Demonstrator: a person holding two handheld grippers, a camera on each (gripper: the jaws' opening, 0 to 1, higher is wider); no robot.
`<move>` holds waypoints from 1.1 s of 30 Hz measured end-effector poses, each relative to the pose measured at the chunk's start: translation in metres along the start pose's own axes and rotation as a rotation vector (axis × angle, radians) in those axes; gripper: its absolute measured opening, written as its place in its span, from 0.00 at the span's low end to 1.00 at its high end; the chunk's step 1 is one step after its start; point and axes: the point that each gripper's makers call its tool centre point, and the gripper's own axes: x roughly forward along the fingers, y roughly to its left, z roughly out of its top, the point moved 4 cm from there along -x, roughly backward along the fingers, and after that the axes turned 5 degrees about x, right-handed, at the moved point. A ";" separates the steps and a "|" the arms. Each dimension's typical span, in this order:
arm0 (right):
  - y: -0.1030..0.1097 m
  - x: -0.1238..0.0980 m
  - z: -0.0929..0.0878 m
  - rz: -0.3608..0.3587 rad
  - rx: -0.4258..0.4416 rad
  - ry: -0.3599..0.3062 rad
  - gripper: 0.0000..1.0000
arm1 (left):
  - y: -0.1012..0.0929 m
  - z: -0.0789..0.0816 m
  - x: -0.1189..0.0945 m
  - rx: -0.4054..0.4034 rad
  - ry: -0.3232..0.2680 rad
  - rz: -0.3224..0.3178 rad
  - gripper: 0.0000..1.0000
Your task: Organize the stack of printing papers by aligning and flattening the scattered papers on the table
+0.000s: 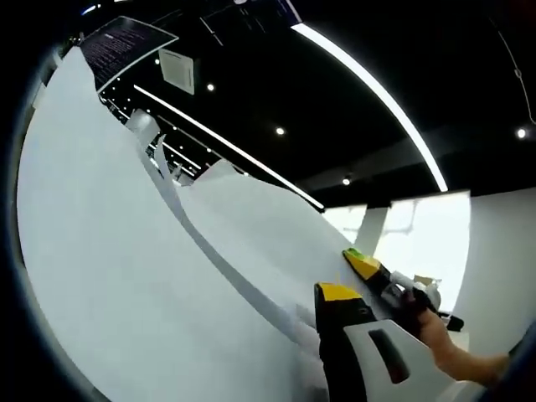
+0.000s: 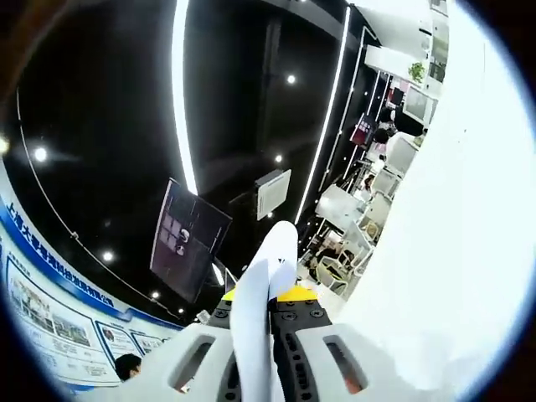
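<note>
Overhead, both views look up at a dark ceiling crossed by long light strips (image 1: pixel 368 92) and dotted with small spotlights (image 1: pixel 280 131); a square ceiling panel (image 1: pixel 177 70) hangs at upper left in the left gripper view.

Left gripper view: white printing papers (image 1: pixel 117 276) cover the left and centre of the frame, raised well up toward the camera, their upper edges uneven and overlapping in several layers. One yellow-tipped jaw of the left gripper (image 1: pixel 339 293) rises at lower centre, lying against the sheets; the second jaw is hidden, so it cannot be told whether the jaws are spread or pressed together. Right of it, the right gripper (image 1: pixel 362 261) enters, its yellow and green tips at the edge of the papers, with the person's hand (image 1: pixel 435 335) behind it, arm extending to the lower right.

Right gripper view: wall posters (image 2: pixel 50 318) line the lower left, and a dark hanging screen (image 2: pixel 188 239) sits left of centre. At bottom centre the right gripper's (image 2: pixel 270 295) jaws are pinched on a thin fold of the papers (image 2: pixel 260 310), which stands edge-on between the yellow tips. A broad white sheet (image 2: pixel 452 234) spans the right side.
</note>
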 end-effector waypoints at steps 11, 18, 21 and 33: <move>0.008 0.001 -0.017 0.013 0.002 0.035 0.00 | 0.000 0.000 0.000 -0.002 0.002 -0.002 0.32; 0.014 -0.001 -0.032 0.009 -0.025 0.045 0.00 | 0.000 0.000 0.000 -0.006 -0.001 0.002 0.31; 0.017 -0.003 -0.034 -0.001 -0.050 0.026 0.00 | 0.000 0.000 0.000 -0.009 -0.002 0.002 0.31; 0.020 -0.017 -0.048 -0.052 -0.029 -0.018 0.00 | 0.002 0.003 -0.001 -0.023 -0.020 0.016 0.30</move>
